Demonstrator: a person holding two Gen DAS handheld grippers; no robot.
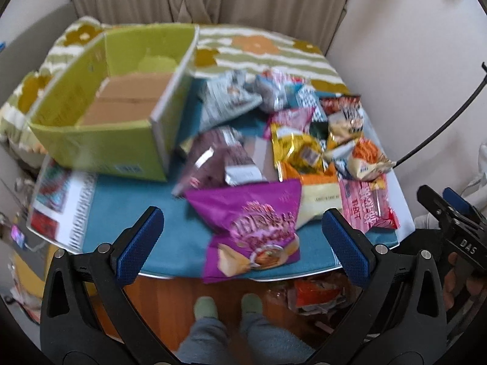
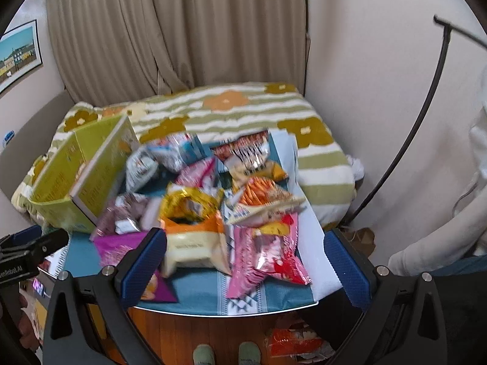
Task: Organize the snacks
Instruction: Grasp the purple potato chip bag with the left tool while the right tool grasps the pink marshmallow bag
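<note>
A pile of snack bags lies on a table with a blue cloth (image 1: 127, 200). A purple chip bag (image 1: 255, 228) lies nearest, between my left gripper's open fingers; my left gripper (image 1: 243, 243) is empty above the table's front edge. An open green cardboard box (image 1: 106, 103) stands at the left and holds no snacks. In the right wrist view, my right gripper (image 2: 243, 267) is open and empty, with an orange-and-white bag (image 2: 194, 240) and a pink bag (image 2: 264, 261) ahead of it. The green box (image 2: 76, 182) shows at the left there.
A bed with a green-striped flowered cover (image 2: 243, 112) lies behind the table, with curtains (image 2: 182, 30) beyond. More snack bags (image 2: 292, 340) lie on the wooden floor under the table. My feet (image 1: 228, 304) stand at the front edge. A black curved stand (image 2: 420, 121) rises at the right.
</note>
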